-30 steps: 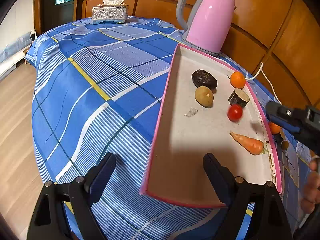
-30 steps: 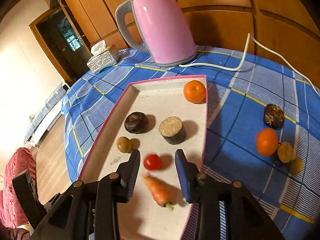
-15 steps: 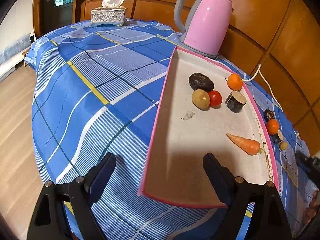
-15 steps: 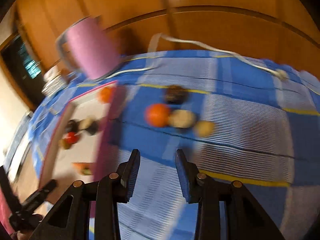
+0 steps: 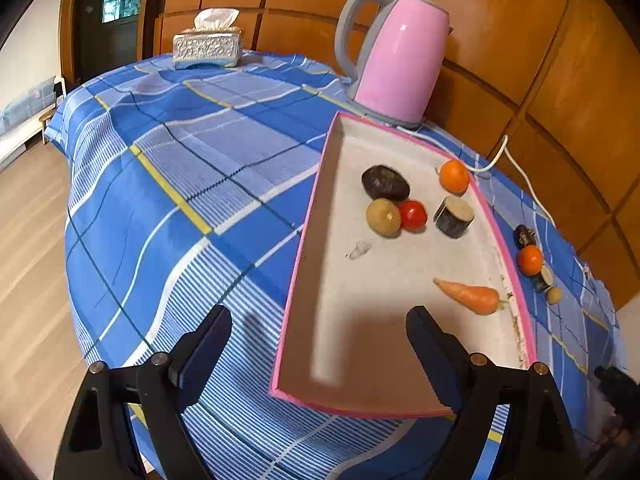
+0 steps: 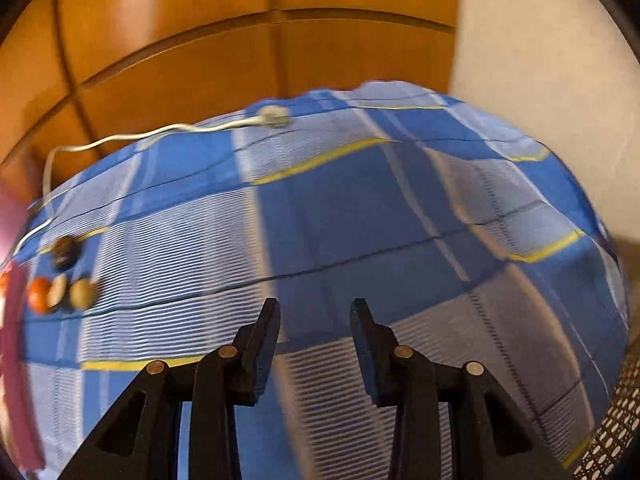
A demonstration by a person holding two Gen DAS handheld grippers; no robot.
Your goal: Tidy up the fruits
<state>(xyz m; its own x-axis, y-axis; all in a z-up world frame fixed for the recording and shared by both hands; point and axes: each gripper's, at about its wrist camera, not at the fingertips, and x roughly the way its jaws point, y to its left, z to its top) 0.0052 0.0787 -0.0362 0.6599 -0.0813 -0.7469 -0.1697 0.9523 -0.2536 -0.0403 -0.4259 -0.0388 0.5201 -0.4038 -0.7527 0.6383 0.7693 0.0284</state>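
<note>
Pink-rimmed shallow tray point(image 5: 316, 216) at twelve o'clock of the wide, empty left gripper point(image 5: 320, 344); right gripper point(image 6: 314, 334) jaws narrow, empty.

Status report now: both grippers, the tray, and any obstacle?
Left gripper open at tray corner. Right gripper open, empty, over cloth. Six items in tray, four outside. Nothing in the way.

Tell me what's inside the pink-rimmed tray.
The tray holds a carrot, tomato, orange, potato, two dark items. Its near-right corner is hidden by the left gripper.
</note>
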